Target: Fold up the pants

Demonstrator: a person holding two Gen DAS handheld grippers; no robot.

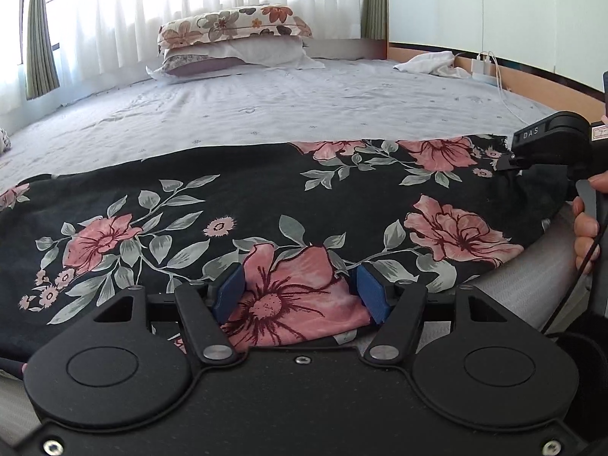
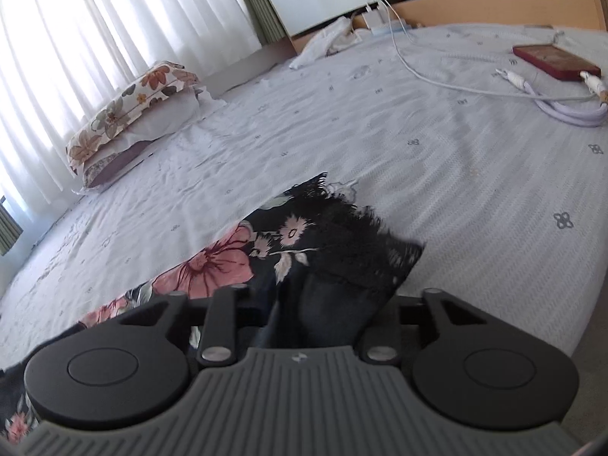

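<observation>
The pants (image 1: 235,205) are black with pink flowers and grey leaves, spread across the near side of the bed. My left gripper (image 1: 300,292) has its blue pads (image 1: 230,290) on either side of a bunched pink-flower fold at the pants' near edge, jaws fairly wide, cloth filling the gap. My right gripper (image 1: 511,161) shows at the pants' far right end in the left wrist view. In the right wrist view the right gripper (image 2: 323,304) is covered by the dark frilled waistband end of the pants (image 2: 342,250); its fingertips are hidden by the cloth.
The bed sheet (image 1: 304,102) is pale grey-lilac. Stacked floral pillows (image 1: 231,38) lie by the curtained window. A white cloth (image 2: 326,38), charger cables (image 2: 437,76) and a red book-like case (image 2: 554,60) lie toward the headboard side. The bed edge (image 2: 585,326) is at the right.
</observation>
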